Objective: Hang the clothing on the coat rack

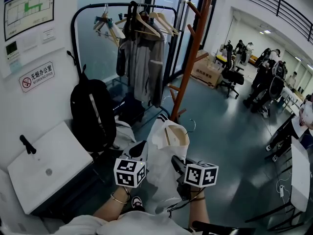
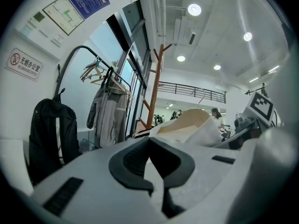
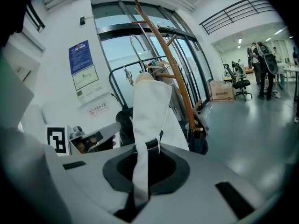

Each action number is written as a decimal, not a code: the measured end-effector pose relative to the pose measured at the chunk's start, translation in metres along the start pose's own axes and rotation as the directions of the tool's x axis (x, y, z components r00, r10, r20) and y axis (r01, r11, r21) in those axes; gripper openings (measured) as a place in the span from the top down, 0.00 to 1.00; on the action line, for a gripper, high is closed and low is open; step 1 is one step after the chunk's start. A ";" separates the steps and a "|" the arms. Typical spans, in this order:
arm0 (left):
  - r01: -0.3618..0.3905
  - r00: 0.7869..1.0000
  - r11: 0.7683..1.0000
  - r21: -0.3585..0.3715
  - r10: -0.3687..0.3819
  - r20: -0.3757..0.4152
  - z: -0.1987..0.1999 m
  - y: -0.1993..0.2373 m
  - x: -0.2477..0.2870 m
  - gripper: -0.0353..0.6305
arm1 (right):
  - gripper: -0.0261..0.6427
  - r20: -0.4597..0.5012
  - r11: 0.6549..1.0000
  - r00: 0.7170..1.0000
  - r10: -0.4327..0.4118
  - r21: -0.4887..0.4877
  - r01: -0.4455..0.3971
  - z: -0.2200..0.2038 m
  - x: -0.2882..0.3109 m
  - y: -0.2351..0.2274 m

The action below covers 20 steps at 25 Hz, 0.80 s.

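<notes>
**A:** Grippers first?

**B:** Right gripper [image 3: 147,143]: jaws pressed together on a narrow strip of the white garment [image 3: 152,111], plain in its own view. Left gripper [image 2: 150,141]: jaws drawn together too. It looks like a thin fold of the same cloth is in the pinch, but I'm less sure there. Head view has both at the bottom, marker cubes [image 1: 129,173] up, one gripper on each side of the garment.

**A:** Where's the garment?

**B:** In the air between the two grippers, in front of the person. It's on a wooden hanger [image 1: 168,133] with a wire hook [image 3: 131,45] and touches no rack.

**A:** Progress?

**B:** Early to middle, I'd judge. Done: garment on its hanger and picked up. Left: close the gap to the coat rack [image 1: 194,48], get the hook over a peg [image 1: 194,9], let go. The rack is well apart, beyond the garment, and the pegs that show look bare.

**A:** Orientation?

**B:** Long axis about upright, with collar and hanger on top and hem down toward the floor. Hook points up. In head view the collar end is toward the coat rack and the hem toward the person's feet.

**A:** Anything else?

**B:** Black garment rail [image 1: 73,33] left of the coat rack with grey clothes [image 1: 142,67] on it. Black backpack [image 1: 90,114] is below that.
</notes>
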<state>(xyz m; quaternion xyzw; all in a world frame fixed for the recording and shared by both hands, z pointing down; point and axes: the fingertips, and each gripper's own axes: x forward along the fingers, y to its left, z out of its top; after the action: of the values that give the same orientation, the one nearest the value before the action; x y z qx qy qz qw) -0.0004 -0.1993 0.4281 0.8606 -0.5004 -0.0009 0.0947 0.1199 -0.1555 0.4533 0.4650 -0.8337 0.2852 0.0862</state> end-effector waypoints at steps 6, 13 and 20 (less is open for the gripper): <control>-0.011 1.000 1.000 -0.010 0.011 -0.010 0.001 0.012 0.020 0.94 | 0.92 -0.019 1.000 1.000 0.001 -0.010 -0.001 0.013 0.016 -0.010; -0.030 1.000 0.999 -0.026 0.030 -0.010 0.005 0.033 0.046 0.94 | 0.92 -0.048 1.000 0.999 0.012 -0.016 -0.013 0.025 0.040 -0.020; -0.058 0.998 0.997 -0.047 0.058 0.004 0.014 0.064 0.079 0.94 | 0.92 -0.058 1.000 0.998 0.009 -0.022 -0.010 0.047 0.070 -0.036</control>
<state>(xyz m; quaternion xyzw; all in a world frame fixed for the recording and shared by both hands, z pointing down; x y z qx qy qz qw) -0.0171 -0.3001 0.4323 0.8433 -0.5251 -0.0120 0.1133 0.1167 -0.2468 0.4572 0.4515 -0.8362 0.2896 0.1143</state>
